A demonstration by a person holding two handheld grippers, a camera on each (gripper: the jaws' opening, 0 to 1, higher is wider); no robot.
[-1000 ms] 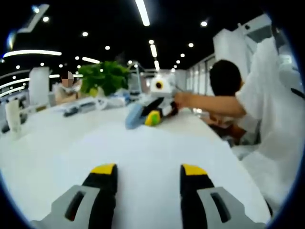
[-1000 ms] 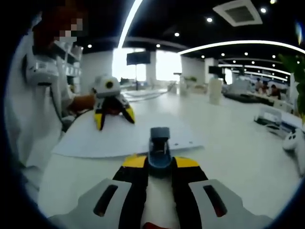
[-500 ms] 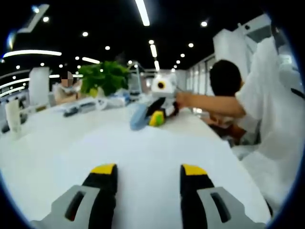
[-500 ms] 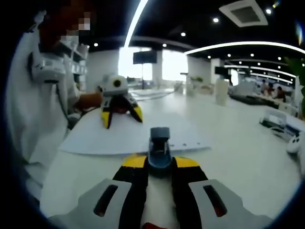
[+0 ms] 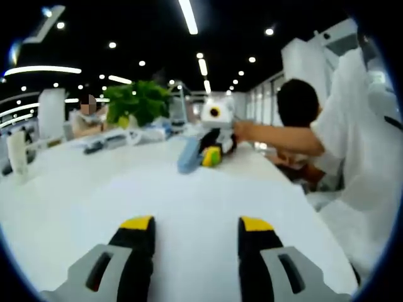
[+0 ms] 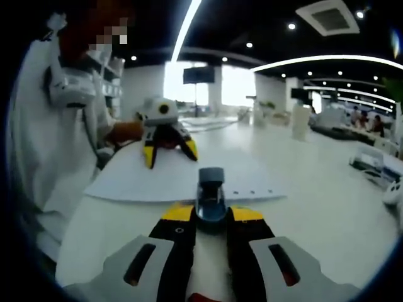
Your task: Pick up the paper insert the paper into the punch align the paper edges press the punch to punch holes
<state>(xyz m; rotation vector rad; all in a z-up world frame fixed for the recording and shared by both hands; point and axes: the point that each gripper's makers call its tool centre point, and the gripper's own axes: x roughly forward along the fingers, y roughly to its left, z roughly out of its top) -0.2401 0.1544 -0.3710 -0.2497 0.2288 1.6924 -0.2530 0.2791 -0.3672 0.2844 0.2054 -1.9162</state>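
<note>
While one punch sits clamped, one paper lies flat.

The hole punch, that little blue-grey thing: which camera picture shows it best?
The right gripper view. There the hole punch sits close and centred, clamped between the right gripper jaws, at the edge of the paper. In the left gripper view it is small and far off, seen from the side beside the right gripper.

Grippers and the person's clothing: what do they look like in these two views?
Both the left gripper and the right gripper have black jaws with yellow tips, set on grey slotted mounts. Seen from across the white table, each carries a white box with a round lens. The person wears a white short-sleeved top.
</note>
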